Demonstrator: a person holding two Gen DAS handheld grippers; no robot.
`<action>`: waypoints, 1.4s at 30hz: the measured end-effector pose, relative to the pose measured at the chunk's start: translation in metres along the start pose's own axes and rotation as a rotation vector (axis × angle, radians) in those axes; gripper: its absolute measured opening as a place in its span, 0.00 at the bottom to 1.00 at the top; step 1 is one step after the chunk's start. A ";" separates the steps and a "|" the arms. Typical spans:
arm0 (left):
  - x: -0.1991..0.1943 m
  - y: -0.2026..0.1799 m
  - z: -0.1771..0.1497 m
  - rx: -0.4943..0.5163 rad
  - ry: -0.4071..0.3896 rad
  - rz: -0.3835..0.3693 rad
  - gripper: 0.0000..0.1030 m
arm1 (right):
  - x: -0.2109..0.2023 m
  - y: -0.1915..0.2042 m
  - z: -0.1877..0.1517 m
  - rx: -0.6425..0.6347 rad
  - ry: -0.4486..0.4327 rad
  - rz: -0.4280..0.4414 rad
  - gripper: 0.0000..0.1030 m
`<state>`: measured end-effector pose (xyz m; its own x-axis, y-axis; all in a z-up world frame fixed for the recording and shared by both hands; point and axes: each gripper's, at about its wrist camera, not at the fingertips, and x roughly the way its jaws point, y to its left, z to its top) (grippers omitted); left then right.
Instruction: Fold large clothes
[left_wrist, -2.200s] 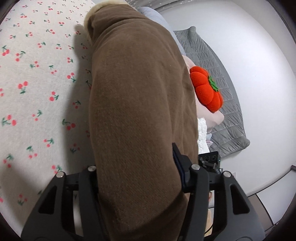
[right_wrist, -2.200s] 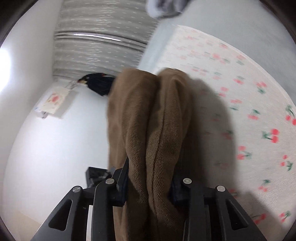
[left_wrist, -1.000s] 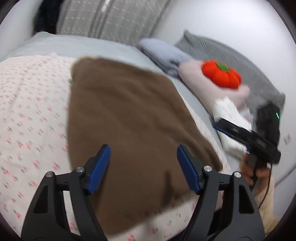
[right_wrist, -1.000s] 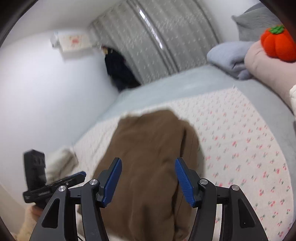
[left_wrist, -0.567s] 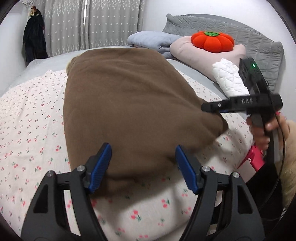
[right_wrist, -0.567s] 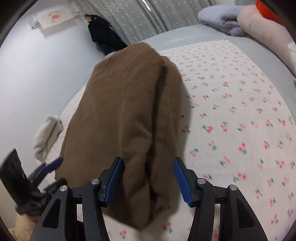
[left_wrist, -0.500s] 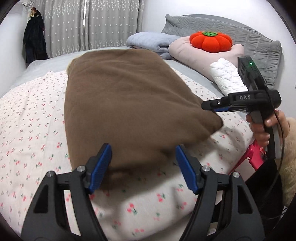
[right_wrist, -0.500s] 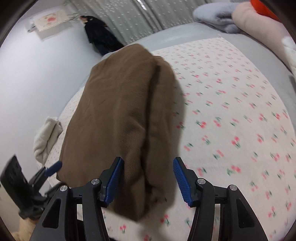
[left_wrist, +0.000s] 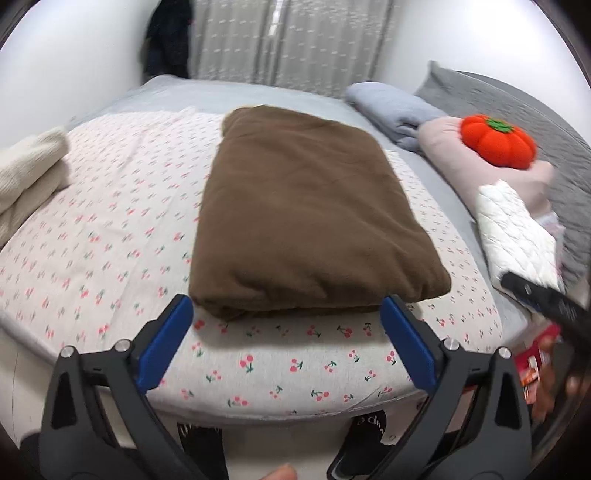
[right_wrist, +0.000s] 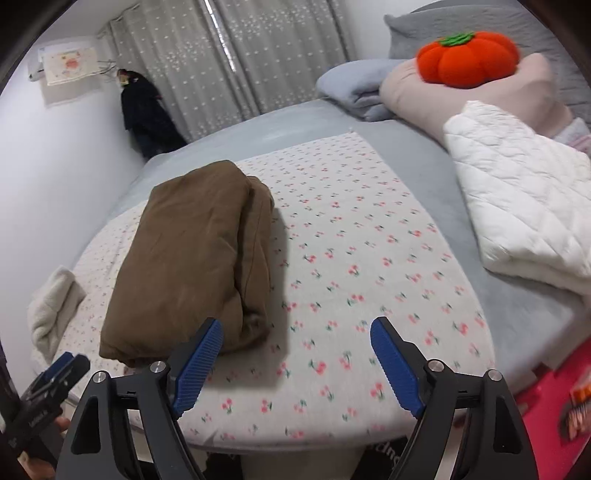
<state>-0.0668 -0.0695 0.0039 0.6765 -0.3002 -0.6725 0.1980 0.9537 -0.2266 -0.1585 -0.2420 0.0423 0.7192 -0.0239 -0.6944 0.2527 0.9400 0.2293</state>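
A brown garment (left_wrist: 306, 218) lies folded into a thick rectangle on the cherry-print sheet (left_wrist: 110, 229). It also shows in the right wrist view (right_wrist: 195, 266), left of centre. My left gripper (left_wrist: 284, 314) is open and empty, held just short of the garment's near edge. My right gripper (right_wrist: 295, 332) is open and empty, over the sheet (right_wrist: 369, 266) to the right of the garment. The left gripper shows at the lower left of the right wrist view (right_wrist: 48, 384).
A folded cream knit (left_wrist: 29, 173) lies at the sheet's left edge. A white quilted item (right_wrist: 524, 206), a pink pillow (right_wrist: 461, 92), an orange pumpkin cushion (right_wrist: 467, 59) and a grey-blue blanket (right_wrist: 354, 88) lie on the right. Curtains (right_wrist: 229, 62) and a dark hanging garment (right_wrist: 147, 114) are behind.
Both grippers let go of the brown garment and opened. It dropped flat onto the sheet as a folded rectangle. Both grippers have drawn back toward the bed's near edge.
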 end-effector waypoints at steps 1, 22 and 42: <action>0.001 0.000 -0.002 -0.005 0.013 0.024 0.99 | -0.003 0.003 -0.005 -0.003 0.003 -0.020 0.84; 0.013 -0.006 -0.013 0.016 0.060 0.262 0.99 | 0.029 0.070 -0.033 -0.217 0.089 -0.149 0.92; 0.013 -0.009 -0.015 0.034 0.072 0.241 0.99 | 0.045 0.081 -0.033 -0.236 0.099 -0.166 0.92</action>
<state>-0.0705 -0.0821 -0.0135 0.6548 -0.0637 -0.7531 0.0621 0.9976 -0.0304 -0.1277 -0.1559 0.0069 0.6108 -0.1611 -0.7752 0.1953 0.9795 -0.0497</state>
